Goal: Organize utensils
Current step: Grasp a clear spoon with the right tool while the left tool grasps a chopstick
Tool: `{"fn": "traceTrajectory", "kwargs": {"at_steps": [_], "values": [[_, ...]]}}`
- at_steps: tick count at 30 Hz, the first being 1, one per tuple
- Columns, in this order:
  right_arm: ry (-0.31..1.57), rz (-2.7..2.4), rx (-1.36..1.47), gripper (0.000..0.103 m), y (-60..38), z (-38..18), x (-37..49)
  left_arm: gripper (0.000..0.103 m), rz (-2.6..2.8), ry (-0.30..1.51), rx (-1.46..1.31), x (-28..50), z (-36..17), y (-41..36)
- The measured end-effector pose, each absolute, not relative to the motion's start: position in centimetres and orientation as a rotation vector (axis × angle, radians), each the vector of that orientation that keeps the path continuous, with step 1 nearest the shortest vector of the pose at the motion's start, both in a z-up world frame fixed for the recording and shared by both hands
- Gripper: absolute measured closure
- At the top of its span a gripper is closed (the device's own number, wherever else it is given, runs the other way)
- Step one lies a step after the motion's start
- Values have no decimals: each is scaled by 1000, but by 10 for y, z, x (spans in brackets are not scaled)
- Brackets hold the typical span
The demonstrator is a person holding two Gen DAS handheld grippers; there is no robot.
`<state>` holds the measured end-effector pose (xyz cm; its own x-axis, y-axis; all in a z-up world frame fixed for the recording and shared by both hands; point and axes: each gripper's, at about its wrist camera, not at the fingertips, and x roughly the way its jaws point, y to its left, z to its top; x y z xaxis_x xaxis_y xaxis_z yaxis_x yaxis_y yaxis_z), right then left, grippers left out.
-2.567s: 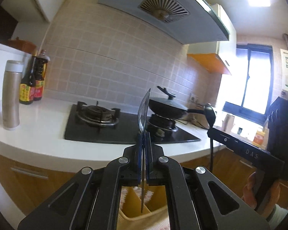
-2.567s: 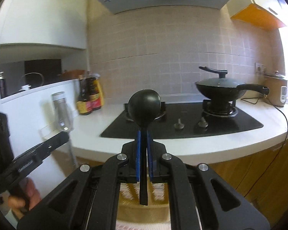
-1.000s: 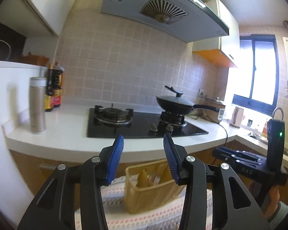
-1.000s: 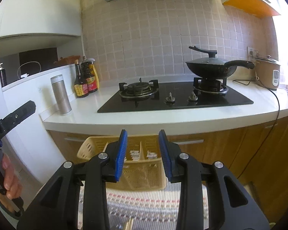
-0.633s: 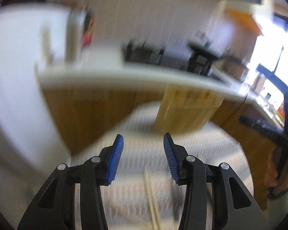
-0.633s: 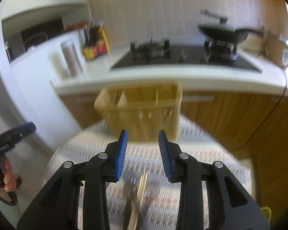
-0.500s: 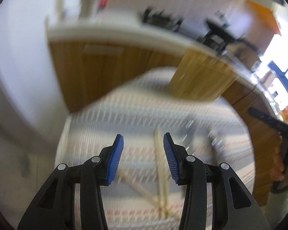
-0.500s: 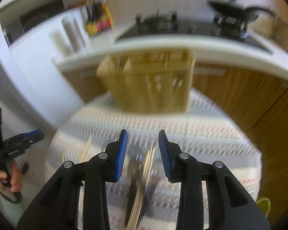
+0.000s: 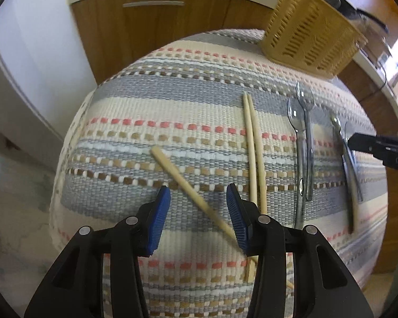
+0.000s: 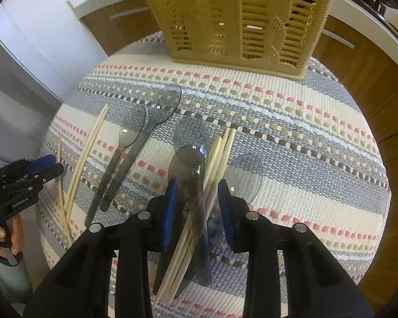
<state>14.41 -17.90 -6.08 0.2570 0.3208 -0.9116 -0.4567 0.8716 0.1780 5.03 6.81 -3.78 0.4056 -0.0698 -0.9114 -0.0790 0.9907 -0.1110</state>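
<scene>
Right hand-held gripper (image 10: 196,201) hangs partly open over smoky clear spoons (image 10: 191,175) and pale chopsticks (image 10: 217,159) on the striped tabletop (image 10: 305,137); its jaws were just closing, gripping nothing. Left hand-held gripper (image 9: 197,204) stands apart, empty, over one slanted chopstick (image 9: 172,169).

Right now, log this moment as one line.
left gripper: open over chopstick | right gripper: open over spoon | basket: upright
</scene>
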Motion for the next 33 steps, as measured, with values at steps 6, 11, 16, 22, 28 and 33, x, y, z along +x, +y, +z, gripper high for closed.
{"fn": "traceTrajectory", "kwargs": {"at_steps": [6, 11, 16, 22, 28, 33], "values": [[1222, 543, -176, 81, -162, -71, 148, 68, 31, 1150, -26, 61, -38, 48], [1233, 543, -175, 92, -158, -75, 149, 91, 17, 1146, -11, 61, -36, 47], [1230, 545, -132, 92, -165, -76, 148, 99, -29, 1142, -46, 58, -34, 58], [1197, 561, -85, 93, -180, -64, 141, 99, -120, 1124, -81, 55, -32, 63], [1149, 592, -38, 93, -196, -43, 136, 99, -152, 1084, -83, 54, -17, 67], [1106, 615, -15, 93, -203, -29, 129, 99, -193, 1031, -119, 53, -3, 67]]}}
